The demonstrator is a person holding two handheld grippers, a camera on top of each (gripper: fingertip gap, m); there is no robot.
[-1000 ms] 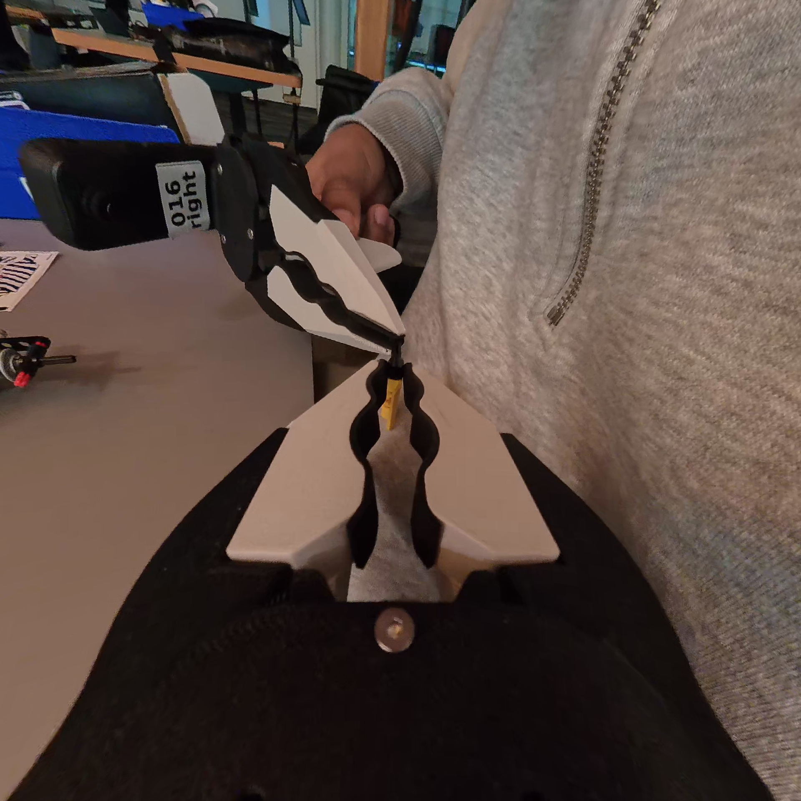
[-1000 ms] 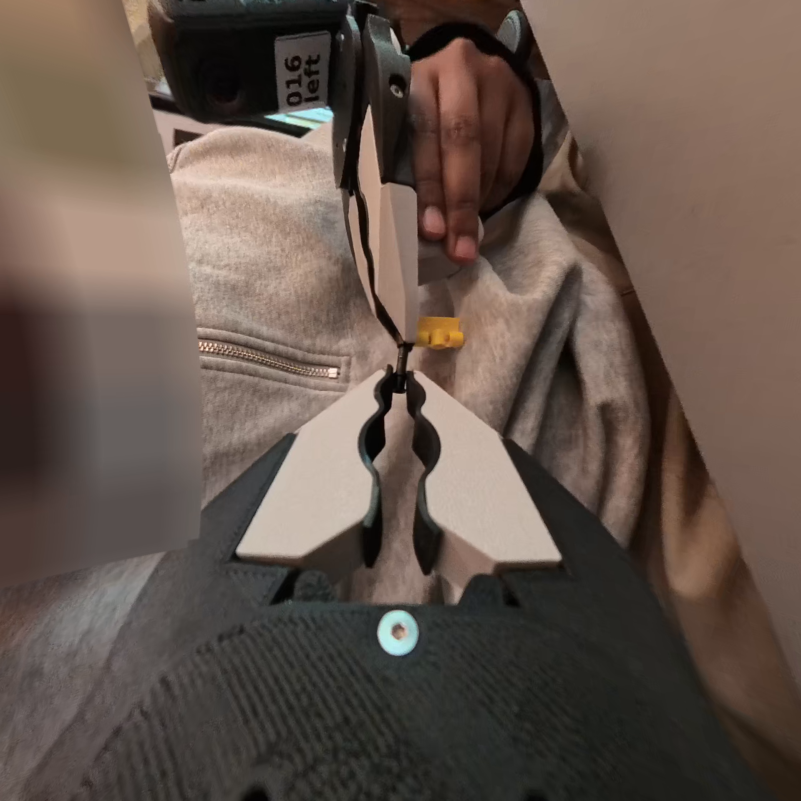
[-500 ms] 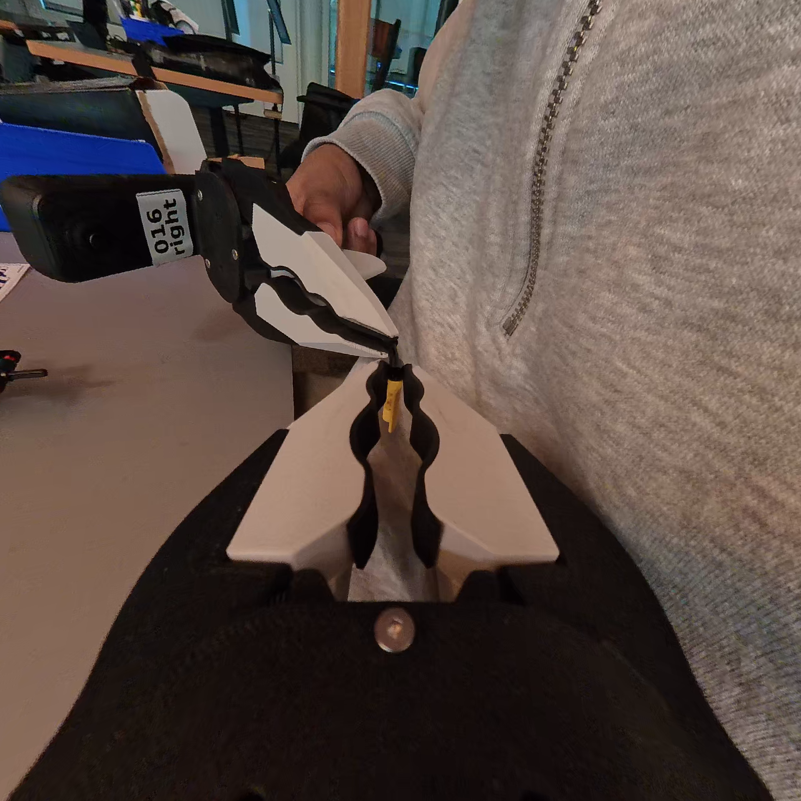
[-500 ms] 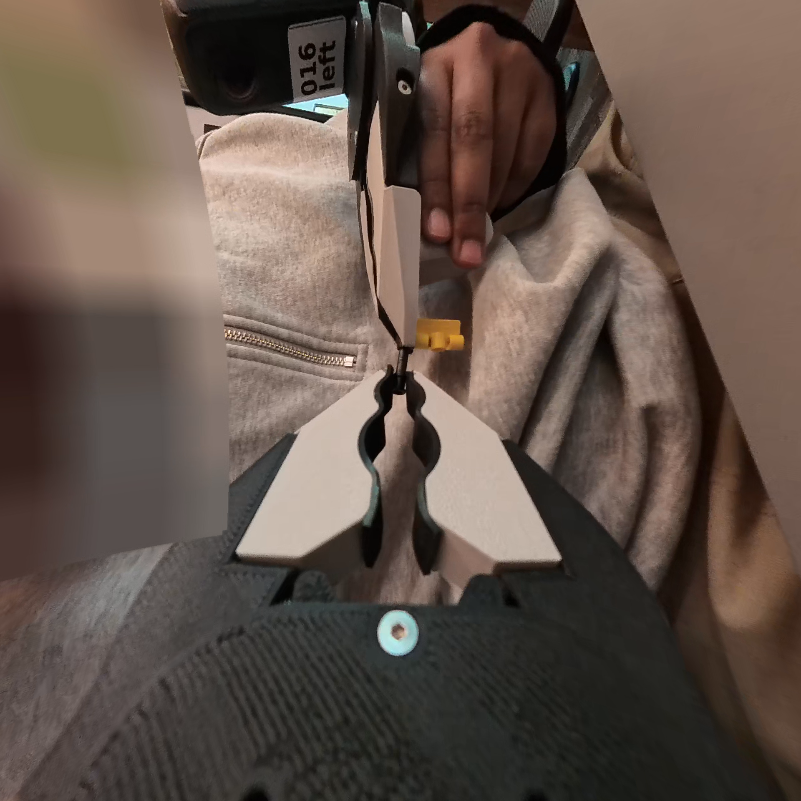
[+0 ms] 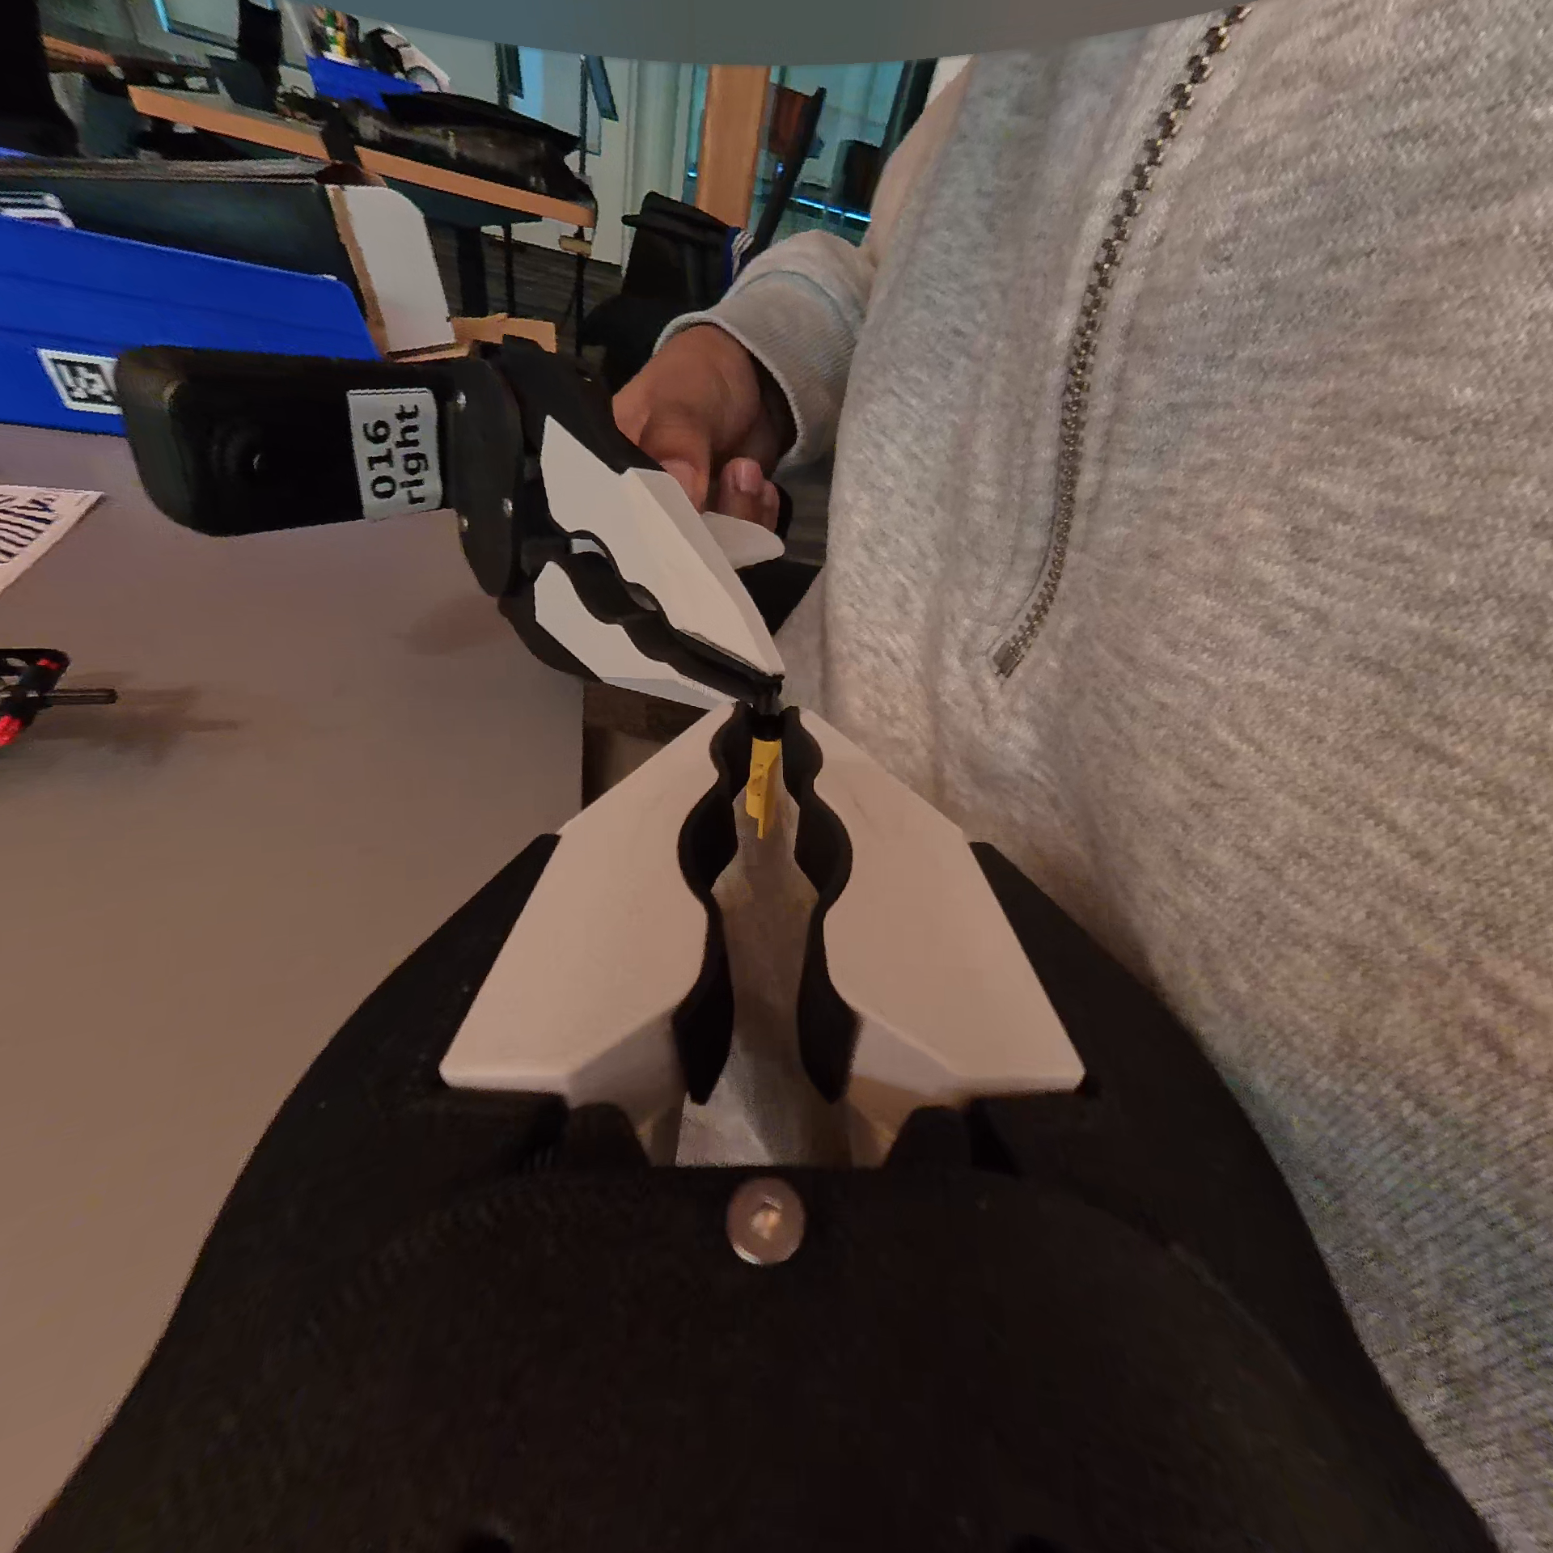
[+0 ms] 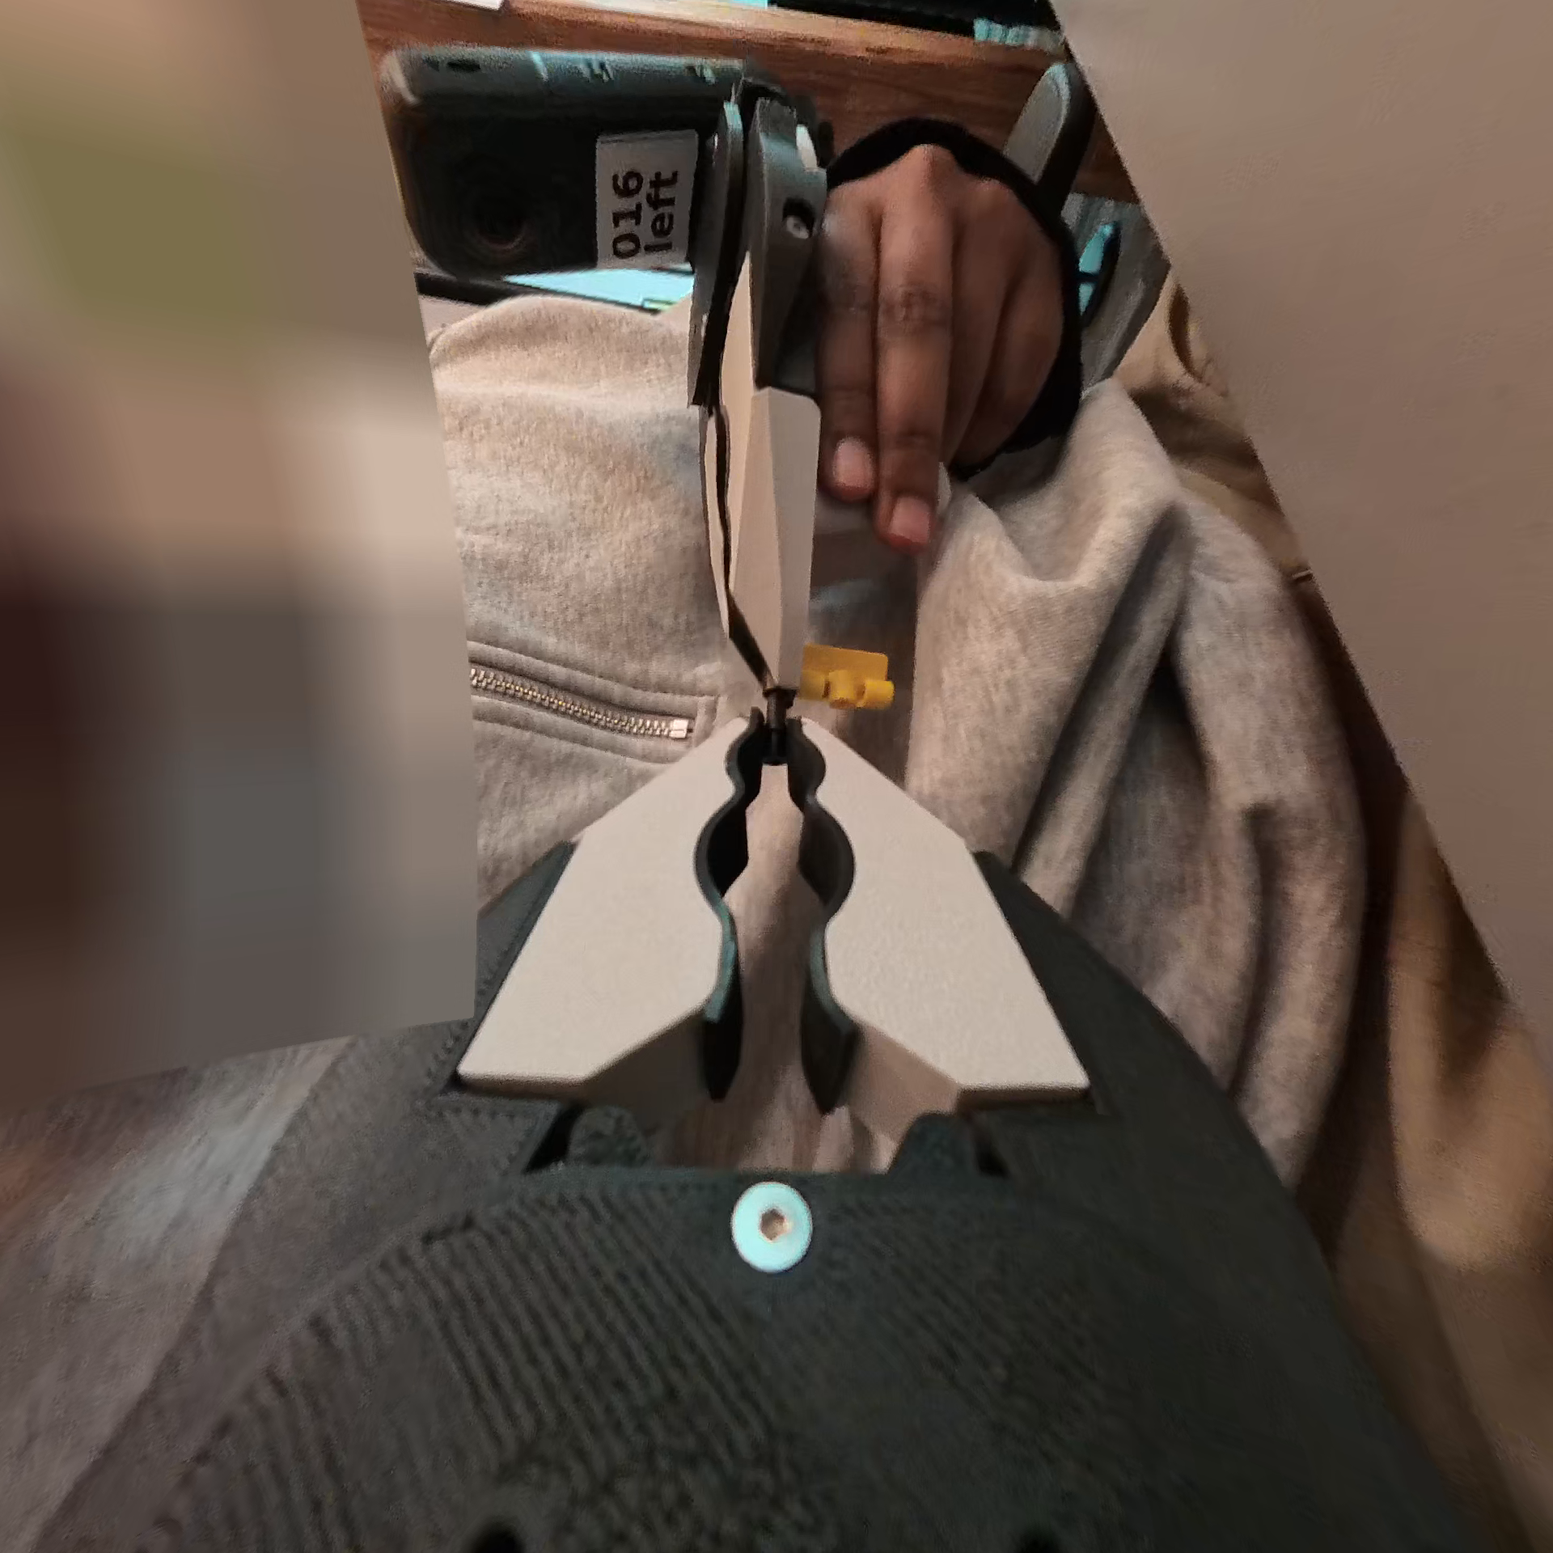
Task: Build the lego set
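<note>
Held in the air in front of a grey zip-up fleece top (image 5: 1218, 588), off the near edge of the grey table (image 5: 252, 840): two white-fingered grippers meeting tip to tip. Left gripper (image 5: 763, 724) nearly closed, tips pinching a small yellow plastic lego piece (image 5: 760, 777) at its far end; seen edge-on here, hanging back between the wavy black pads. In the right wrist view, same yellow lego piece (image 6: 844, 681) sticking out to the right of the left gripper (image 6: 777, 672), studs showing on its side. Right gripper (image 6: 775, 739) closed down on a thin black pin-like lego part (image 6: 775, 723), far end of that part touching the left gripper's tip right beside the yellow piece. Cannot tell whether pin and yellow piece are already joined. Seen from the left wrist camera, right gripper (image 5: 769, 682) coming in from the upper left, angled down, a hand (image 5: 697, 420) gripping its handle behind. Farther left on the table, a small black and red assembly (image 5: 29, 693) and a printed sheet (image 5: 34, 525), well apart from the grippers. Blue bin (image 5: 168, 319) at the far left
</note>
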